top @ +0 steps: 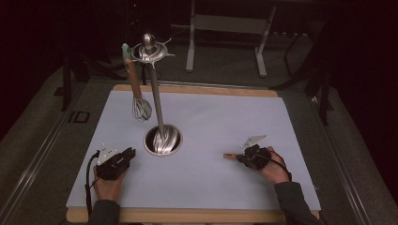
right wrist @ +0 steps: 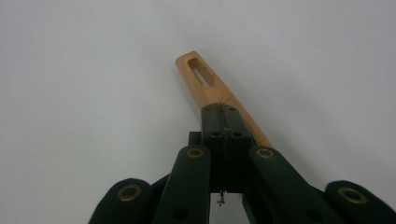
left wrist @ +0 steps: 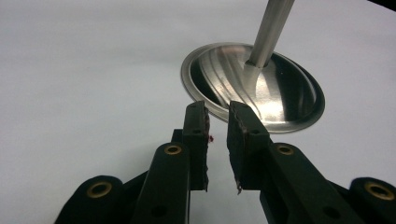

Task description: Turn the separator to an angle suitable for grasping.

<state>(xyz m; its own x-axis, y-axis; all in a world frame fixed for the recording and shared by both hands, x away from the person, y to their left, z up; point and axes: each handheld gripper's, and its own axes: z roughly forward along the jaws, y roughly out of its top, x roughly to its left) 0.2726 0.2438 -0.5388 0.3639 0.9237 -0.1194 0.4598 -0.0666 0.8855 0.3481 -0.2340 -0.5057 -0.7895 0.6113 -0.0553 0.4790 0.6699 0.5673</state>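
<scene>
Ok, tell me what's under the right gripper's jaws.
A wooden handle with a slotted end sticks out past the right gripper, whose jaws are shut over it, above the white table cover. The jaws and hand cover the rest, so the utensil's working end can't be seen.

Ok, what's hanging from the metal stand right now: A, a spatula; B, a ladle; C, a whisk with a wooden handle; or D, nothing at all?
C: in the high view a whisk with a wooden handle and wire head hangs from the ring at the top of the metal stand, left of its pole.
</scene>
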